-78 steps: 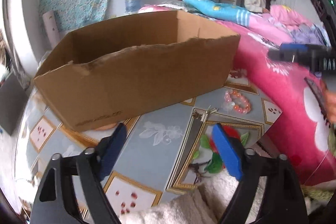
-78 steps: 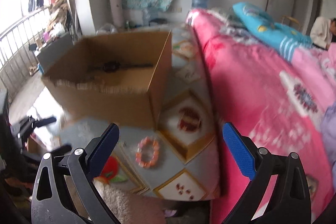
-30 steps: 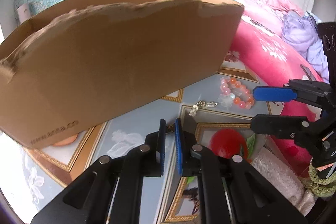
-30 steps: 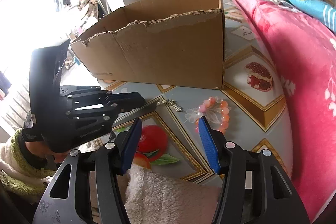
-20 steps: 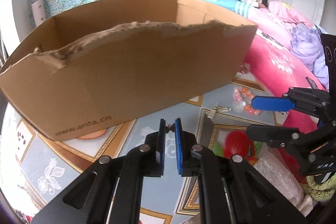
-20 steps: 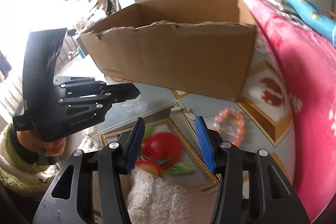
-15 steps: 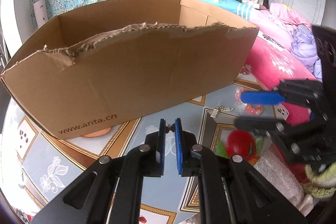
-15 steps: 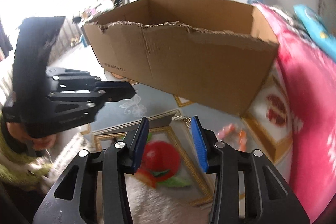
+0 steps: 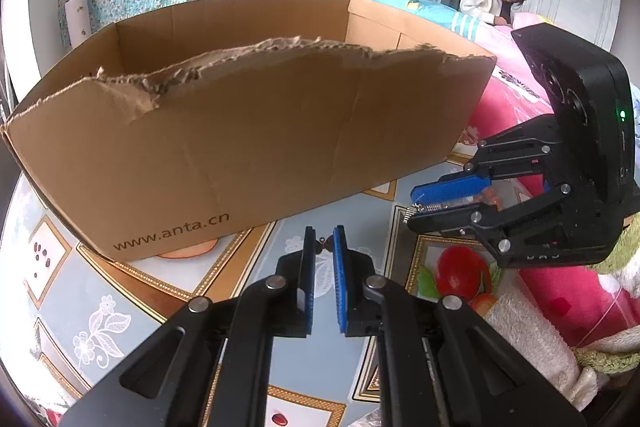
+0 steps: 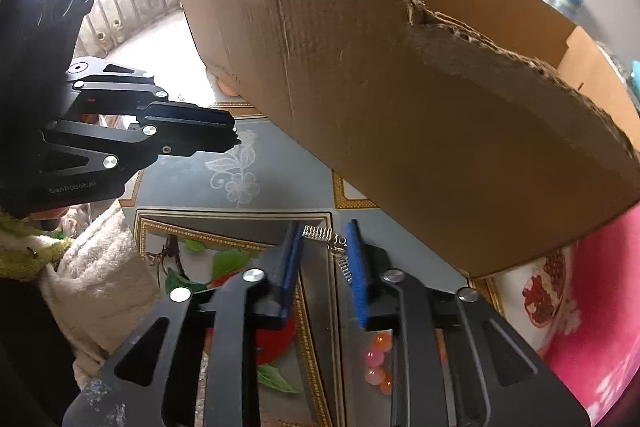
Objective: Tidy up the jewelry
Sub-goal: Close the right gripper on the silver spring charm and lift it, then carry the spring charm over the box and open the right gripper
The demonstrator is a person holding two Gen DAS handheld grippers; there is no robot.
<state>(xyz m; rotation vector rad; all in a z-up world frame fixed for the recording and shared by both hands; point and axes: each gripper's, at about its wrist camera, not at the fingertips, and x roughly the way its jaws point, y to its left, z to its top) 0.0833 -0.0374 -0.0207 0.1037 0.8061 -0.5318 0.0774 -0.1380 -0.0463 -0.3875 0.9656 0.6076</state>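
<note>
My left gripper [image 9: 322, 247] is shut on a tiny dark trinket [image 9: 325, 244] that pokes out at its tips, above the patterned table [image 9: 240, 307]. My right gripper [image 10: 323, 251] points down at the table, and its jaws are closing around a silver chain [image 10: 320, 233]. The chain reaches from one blue pad to the other and still lies on the cloth. In the left wrist view the same chain [image 9: 430, 207] shows between the right gripper's [image 9: 424, 205] fingers. A pink and orange bead bracelet [image 10: 376, 359] lies under the right gripper. The torn cardboard box [image 9: 240, 131] stands just behind.
The box [image 10: 420, 99] fills most of the table's far side. A pink bedcover [image 9: 508, 107] borders the table on the right, and a person [image 9: 494, 3] sits far back. A white towel [image 10: 92, 279] lies at the near edge. Part of a railing shows far left.
The right gripper slid left from the bracelet onto the chain, rolled, and narrowed its jaws around it. The left gripper stayed shut on its trinket and drew back slightly from the box.
</note>
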